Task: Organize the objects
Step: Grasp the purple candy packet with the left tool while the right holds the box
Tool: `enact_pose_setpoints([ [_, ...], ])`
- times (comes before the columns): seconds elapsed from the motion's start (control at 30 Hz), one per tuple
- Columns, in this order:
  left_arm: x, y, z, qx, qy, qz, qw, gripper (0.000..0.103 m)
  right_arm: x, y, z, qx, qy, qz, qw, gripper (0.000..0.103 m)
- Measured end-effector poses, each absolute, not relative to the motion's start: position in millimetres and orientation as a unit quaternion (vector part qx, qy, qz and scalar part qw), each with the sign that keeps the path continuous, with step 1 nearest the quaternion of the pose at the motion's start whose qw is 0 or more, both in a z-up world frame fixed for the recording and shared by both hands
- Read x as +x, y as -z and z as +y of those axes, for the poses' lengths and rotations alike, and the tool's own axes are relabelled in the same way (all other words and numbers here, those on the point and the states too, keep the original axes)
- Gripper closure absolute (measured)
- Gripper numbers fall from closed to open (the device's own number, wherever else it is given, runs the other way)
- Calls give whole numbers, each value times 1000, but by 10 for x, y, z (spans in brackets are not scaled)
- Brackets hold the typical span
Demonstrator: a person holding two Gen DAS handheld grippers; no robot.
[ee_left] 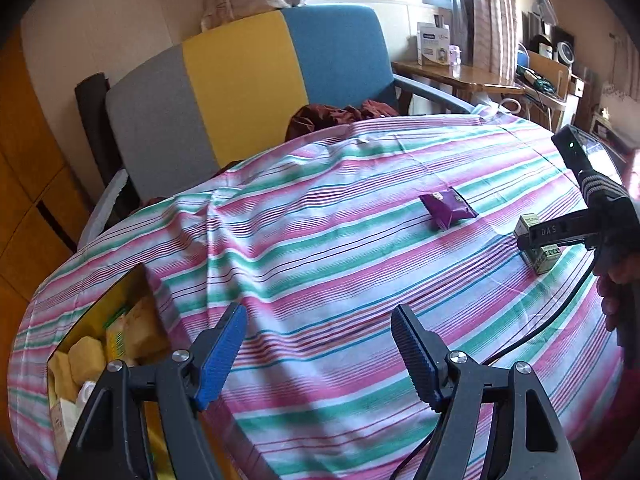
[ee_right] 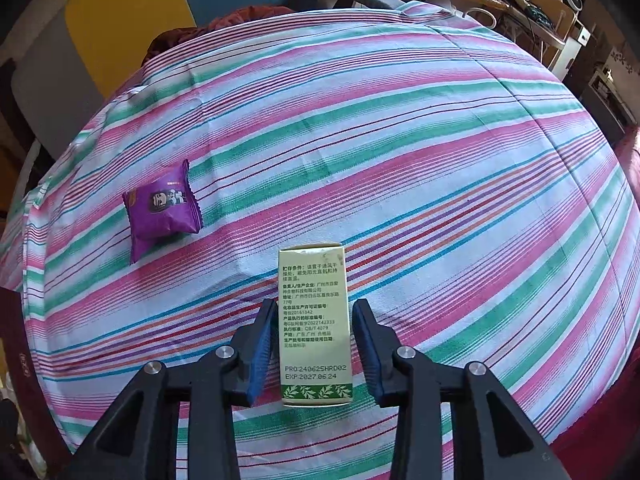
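Observation:
A small pale green carton [ee_right: 314, 324] with printed text lies on the striped tablecloth [ee_right: 400, 160]. My right gripper [ee_right: 315, 312] straddles it, blue pads close to both sides with small gaps showing. In the left wrist view the carton [ee_left: 540, 256] sits at the right under the right gripper [ee_left: 532, 238]. A purple snack packet [ee_right: 162, 210] lies to its left, also seen from the left wrist [ee_left: 448, 210]. My left gripper [ee_left: 318, 324] is open and empty above the cloth.
An open box [ee_left: 100, 344] of yellow packets sits at the table's left edge. A grey, yellow and blue chair [ee_left: 240, 80] stands behind the table with dark red cloth [ee_left: 340, 114] on it. A black cable [ee_left: 540, 328] trails over the cloth.

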State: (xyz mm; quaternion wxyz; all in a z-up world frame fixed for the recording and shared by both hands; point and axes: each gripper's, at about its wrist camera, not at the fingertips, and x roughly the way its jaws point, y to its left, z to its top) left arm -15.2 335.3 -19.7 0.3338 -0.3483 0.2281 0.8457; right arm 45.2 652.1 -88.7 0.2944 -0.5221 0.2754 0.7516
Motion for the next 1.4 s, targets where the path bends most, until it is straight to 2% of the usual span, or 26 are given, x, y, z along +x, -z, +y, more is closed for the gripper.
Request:
enact_pose_setpoints([
  [0.1, -197, 250, 3565, -356, -830, 241, 354, 28, 527, 819, 6600, -496, -756, 313, 291, 59],
  [0.43, -216, 456, 4405, -336, -777, 291, 445, 28, 946, 648, 6853, -398, -748, 432, 310, 58],
  [0.73, -169, 624, 5130, -257, -723, 392, 508, 28, 910, 624, 6783, -402, -752, 444, 276, 58],
  [1.03, -279, 959, 5587, -248, -683, 437, 530, 28, 913, 779, 6846, -418, -736, 456, 275, 54],
  [1.07, -301, 994, 5613, -257, -682, 433, 531, 29, 906, 789, 6849, -422, -734, 454, 278, 54],
  [1.1, -330, 1009, 5626, -268, -681, 421, 536, 37, 892, 803, 6850, -427, -732, 451, 280, 54],
  [1.13, -374, 1000, 5627, -291, -681, 398, 542, 55, 883, 816, 6850, -432, -730, 450, 280, 54],
  [1.17, -412, 998, 5623, -312, -680, 381, 543, 61, 880, 824, 6850, -434, -728, 450, 281, 54],
  [1.3, -469, 1000, 5428, -348, -711, 334, 512, 67, 840, 845, 6851, -444, -724, 440, 291, 54],
  [1.4, -518, 1000, 5149, -387, -740, 280, 473, 67, 809, 838, 6828, -447, -730, 429, 288, 53],
])
